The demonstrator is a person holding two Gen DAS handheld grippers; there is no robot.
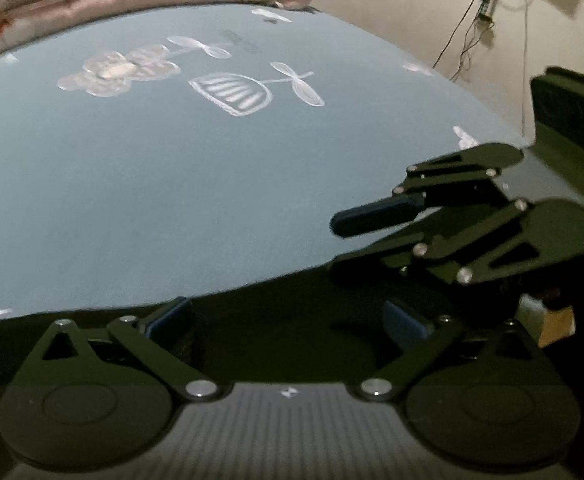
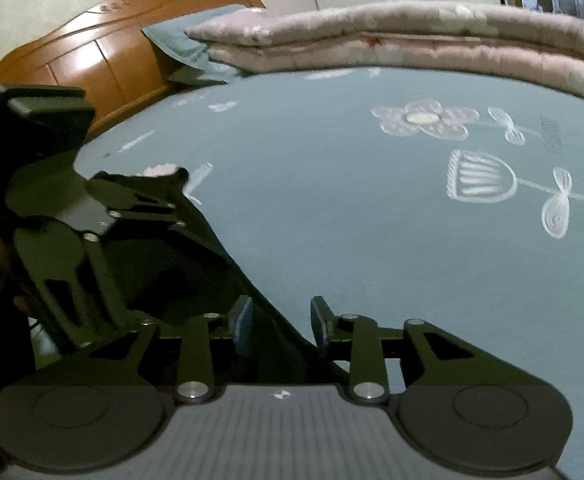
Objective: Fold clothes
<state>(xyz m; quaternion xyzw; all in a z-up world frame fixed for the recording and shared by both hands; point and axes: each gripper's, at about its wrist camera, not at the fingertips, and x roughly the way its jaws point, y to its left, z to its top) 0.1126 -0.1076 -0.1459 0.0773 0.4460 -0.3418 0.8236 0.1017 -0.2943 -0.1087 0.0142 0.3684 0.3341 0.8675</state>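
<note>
1. The bed (image 1: 132, 200) fills most of both views. Its grey-blue sheet with white flower drawings lies flat and bare from the middle out to 12 o'clock, so there is much open room there.
2. A folded pink quilt (image 2: 432, 40) lies along the far edge of the bed, at 12 to 2 o'clock in the right wrist view. The frame cuts off its ends.
3. A wooden headboard (image 2: 92, 64) stands at 10 o'clock in the right wrist view. A grey-blue pillow (image 2: 176, 48) leans against it, partly hidden under the quilt.
4. The dark garment (image 1: 276, 312) lies on the near part of the bed, at 6 o'clock in both views.
   - It is almost black, and the gripper bodies cover most of it, so I cannot tell its kind or its long axis.
   - In the right wrist view its visible edge runs from 10 o'clock down to 6 o'clock.
   - In the left wrist view the edge runs from 9 to 3 o'clock.
5. The left gripper (image 1: 288, 322) hovers over the garment with its fingers spread wide, pinching nothing.
6. The right gripper (image 2: 280, 320) also has its fingers apart. The garment edge passes through the gap, not pinched.
7. Thin cables (image 1: 472, 32) hang on the wall at 1 o'clock in the left wrist view. They are blurred.
</note>
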